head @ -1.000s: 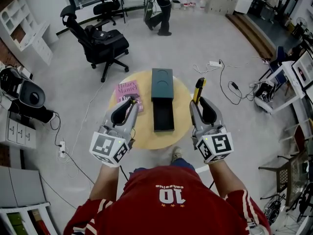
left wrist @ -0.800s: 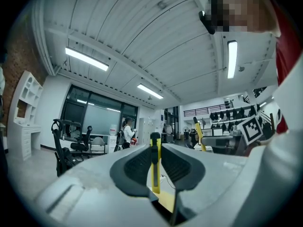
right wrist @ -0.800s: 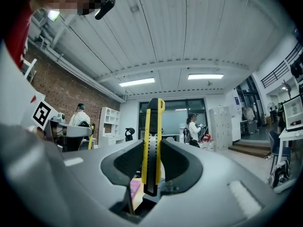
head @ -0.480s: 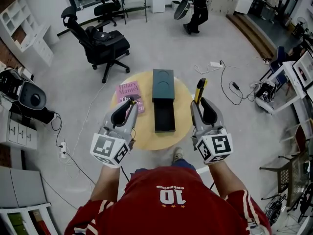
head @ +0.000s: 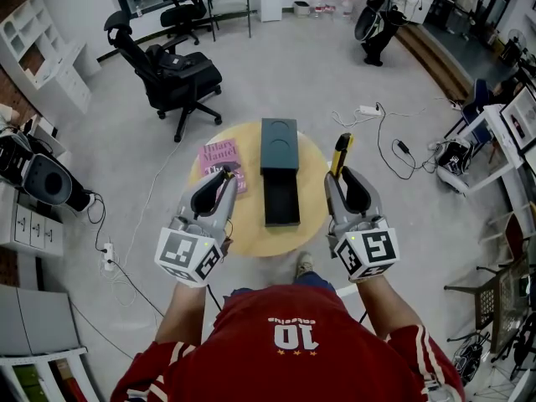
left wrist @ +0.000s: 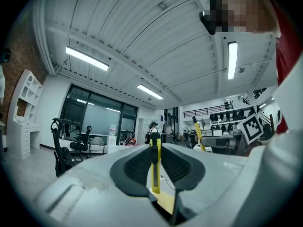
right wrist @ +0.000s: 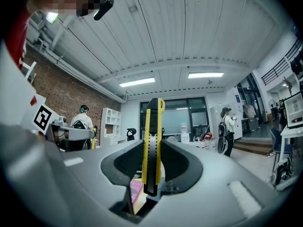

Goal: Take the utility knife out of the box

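From above, the person in the red shirt holds both arms out over a small round desk (head: pixel 306 164). A dark green box (head: pixel 278 145) lies along its middle, the far part covered and the near part an open tray. A pink book (head: pixel 220 159) lies just left of it. The left tool (head: pixel 224 179) hangs over the book's near corner. The right tool (head: pixel 342 176) hangs over the desk's right edge, clear of the box. It is clamped on the utility knife (head: pixel 342 149), so the knife is out of the box and to its right, its yellow body pointing away from the person. A black office chair (head: pixel 167 69) stands beyond the desk, and someone with a backpack (head: pixel 385 7) walks at the far end of the room.

In the left gripper view, the pads are drawn in on a slim yellow-and-black piece (left wrist: pixel 155 167) standing upright between them. It is seen edge-on, and I cannot tell what it is. Off to the right, the marker cube (left wrist: pixel 253 126) of the other tool shows, with the yellow knife rising beside it.

In the right gripper view, the knife stands upright between the two dark pads, which press on both its sides. Its black slider strip faces the camera and its top rises well above the jaws. A corner of the pink book shows below.
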{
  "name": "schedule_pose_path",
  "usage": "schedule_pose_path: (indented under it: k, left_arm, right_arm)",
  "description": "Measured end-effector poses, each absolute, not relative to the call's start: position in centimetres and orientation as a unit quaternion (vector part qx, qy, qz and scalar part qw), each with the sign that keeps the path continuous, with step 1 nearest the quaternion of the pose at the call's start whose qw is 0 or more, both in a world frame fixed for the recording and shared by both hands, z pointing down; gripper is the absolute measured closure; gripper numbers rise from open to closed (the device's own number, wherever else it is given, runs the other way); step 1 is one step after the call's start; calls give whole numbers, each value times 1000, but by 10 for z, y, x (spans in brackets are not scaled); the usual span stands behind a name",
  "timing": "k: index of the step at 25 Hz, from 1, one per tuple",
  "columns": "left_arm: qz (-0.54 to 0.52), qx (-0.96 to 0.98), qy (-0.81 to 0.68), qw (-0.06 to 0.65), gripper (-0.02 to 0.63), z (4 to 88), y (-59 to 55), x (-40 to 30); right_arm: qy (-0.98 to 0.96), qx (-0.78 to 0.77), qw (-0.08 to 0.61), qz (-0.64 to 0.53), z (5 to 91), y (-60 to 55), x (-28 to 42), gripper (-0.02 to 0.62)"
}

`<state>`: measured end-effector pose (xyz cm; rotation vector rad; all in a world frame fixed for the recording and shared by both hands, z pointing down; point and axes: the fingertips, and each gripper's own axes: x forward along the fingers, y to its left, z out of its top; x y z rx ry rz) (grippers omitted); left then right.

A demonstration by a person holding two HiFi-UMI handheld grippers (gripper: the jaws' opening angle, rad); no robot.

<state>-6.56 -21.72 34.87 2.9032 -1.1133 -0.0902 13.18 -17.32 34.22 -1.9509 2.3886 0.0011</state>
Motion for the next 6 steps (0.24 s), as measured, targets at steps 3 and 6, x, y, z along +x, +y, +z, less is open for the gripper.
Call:
schedule_pose_path:
  k: [3,6]
  left_arm:
    - [-31,933,-357,14,532,348,-216,-64]
    - [-31,933,-358,13,532,348,-214,-63]
  right_arm:
    - [775,-631,28,-1,343,-172,132,485]
    - [776,-630,28,-2,343,-171,133,484]
